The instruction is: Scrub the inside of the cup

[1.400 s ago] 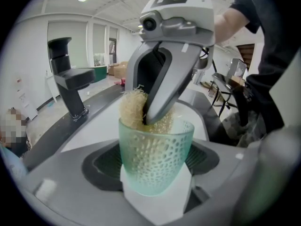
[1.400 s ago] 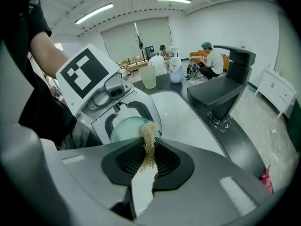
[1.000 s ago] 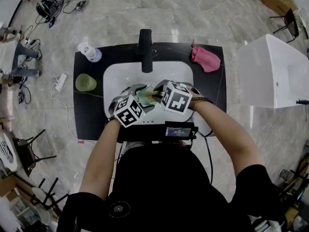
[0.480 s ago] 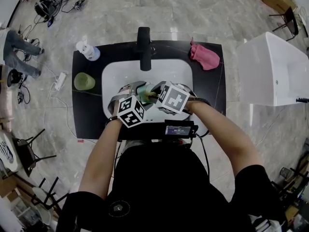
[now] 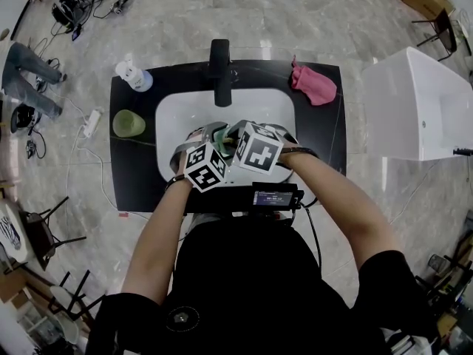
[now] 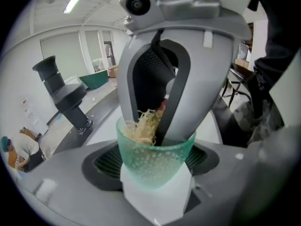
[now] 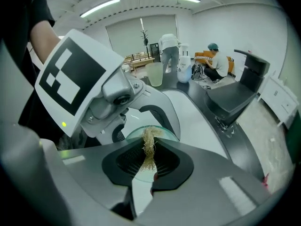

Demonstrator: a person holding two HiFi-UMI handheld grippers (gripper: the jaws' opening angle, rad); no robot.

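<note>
Cup [image 6: 153, 157] nearer right tongs [image 7: 149, 166], scrubber [image 6: 143, 126] inside

This looks like a test room or lab, not a home. A free-standing black worktop [image 5: 133, 168] with a white sink basin [image 5: 177, 120] and a black tap [image 5: 221, 72] stands alone on a grey marble-tiled floor [image 5: 310, 21]. Left of the worktop lie a white power strip [image 5: 93, 125] and loose black cables [image 5: 74, 9]. Long ceiling strip lamps [image 7: 99, 7] light the room.

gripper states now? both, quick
Left gripper: shut on the green cup.
Right gripper: shut on the fibrous scrubber, tip inside the cup.
</note>
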